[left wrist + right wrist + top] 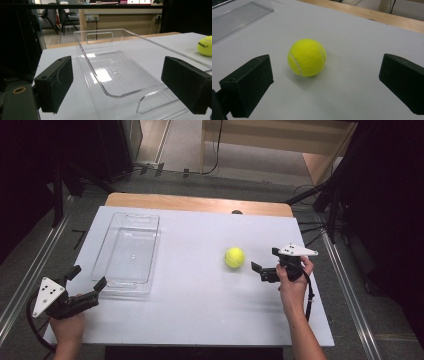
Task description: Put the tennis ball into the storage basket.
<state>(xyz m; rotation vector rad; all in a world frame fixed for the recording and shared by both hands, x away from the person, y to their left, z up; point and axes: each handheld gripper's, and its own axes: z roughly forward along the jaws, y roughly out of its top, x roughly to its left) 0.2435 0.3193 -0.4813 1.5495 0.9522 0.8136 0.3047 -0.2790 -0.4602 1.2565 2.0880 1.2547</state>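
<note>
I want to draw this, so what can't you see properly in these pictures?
- Tennis ball: cut off by the right edge in the left gripper view; its printed word is too small to read.
- Clear tray: cut off by the top-left edge in the right gripper view.
- Dark spot on the table's far edge, high view: too small.

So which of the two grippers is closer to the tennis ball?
The right gripper. Its open jaws sit just to the right of the tennis ball, not touching it. The left gripper is far off at the near end of the clear tray.

Two black blocky two-jaw grippers (85,290) (264,265), grey three-cornered screw-dotted plates on top, black trailing cables, bare forearms at frame bottom.
</note>
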